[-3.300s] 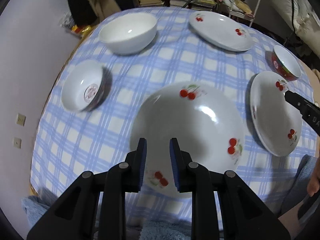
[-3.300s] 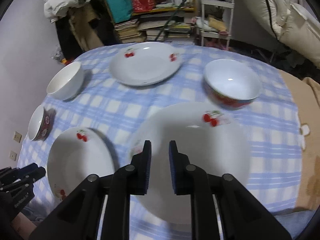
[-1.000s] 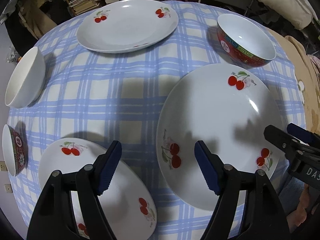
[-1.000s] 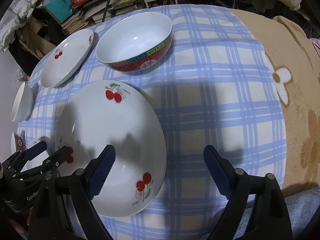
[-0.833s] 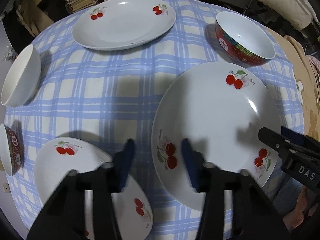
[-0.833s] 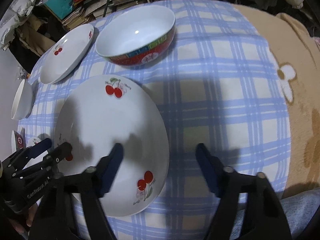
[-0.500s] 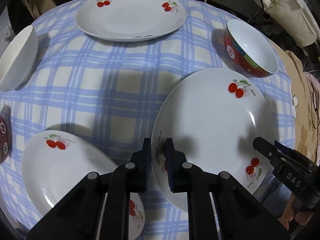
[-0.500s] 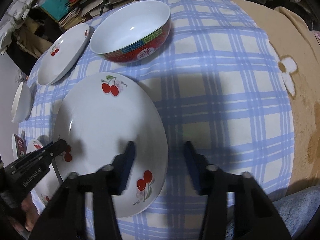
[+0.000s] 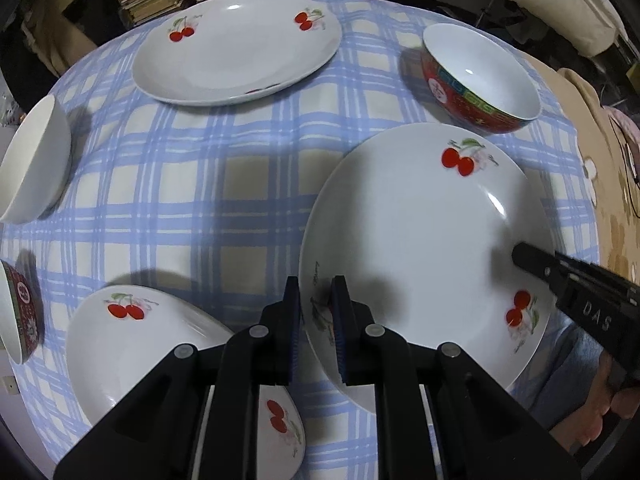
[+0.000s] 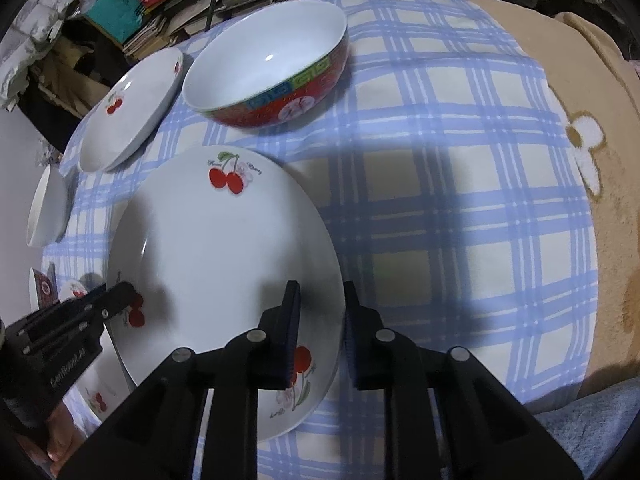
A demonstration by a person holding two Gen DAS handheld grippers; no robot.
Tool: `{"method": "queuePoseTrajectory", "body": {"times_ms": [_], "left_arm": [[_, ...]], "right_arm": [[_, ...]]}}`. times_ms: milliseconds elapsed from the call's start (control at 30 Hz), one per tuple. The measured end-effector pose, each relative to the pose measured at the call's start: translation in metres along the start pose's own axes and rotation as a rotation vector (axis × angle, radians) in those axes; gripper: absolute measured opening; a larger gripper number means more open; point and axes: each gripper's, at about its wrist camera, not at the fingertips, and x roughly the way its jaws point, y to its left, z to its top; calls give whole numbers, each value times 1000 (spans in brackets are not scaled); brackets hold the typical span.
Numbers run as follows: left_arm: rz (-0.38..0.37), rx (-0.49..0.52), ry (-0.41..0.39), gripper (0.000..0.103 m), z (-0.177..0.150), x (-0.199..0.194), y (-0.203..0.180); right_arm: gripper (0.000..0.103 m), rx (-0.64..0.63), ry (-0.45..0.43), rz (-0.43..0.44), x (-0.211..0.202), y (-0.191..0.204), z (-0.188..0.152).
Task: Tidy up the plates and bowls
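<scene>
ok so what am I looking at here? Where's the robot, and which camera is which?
There is no robot. A person holds a two-finger clamp in each hand, and each clamp has a fisheye camera looking along its fingers. One picture is from the left gripper, the other from the right gripper.

On the checked tablecloth lie a large cherry plate, a far cherry plate, a near cherry plate, a big red bowl, a white bowl and a small red bowl.

The left gripper clamps the large cherry plate's one rim. The right gripper's jaws are closing on the opposite rim, which sits between them.
</scene>
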Motion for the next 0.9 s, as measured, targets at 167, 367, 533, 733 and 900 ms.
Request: {"method": "queuePoseTrajectory", "body": {"times_ms": [167, 367, 533, 733, 900], "left_arm": [[12, 5, -17, 15, -4, -9, -10], [9, 15, -34, 15, 3, -23, -11], [27, -6, -62, 14, 5, -35, -1], [28, -19, -79, 14, -5, -59, 20], [37, -54, -100, 14, -17, -75, 41]], "right_arm": [[19, 0, -19, 8, -6, 2, 1], [18, -7, -59, 25, -18, 4, 2], [18, -33, -60, 64, -28, 12, 0], [18, -42, -74, 120, -40, 23, -7], [18, -84, -75, 133, -47, 42, -12]]}}
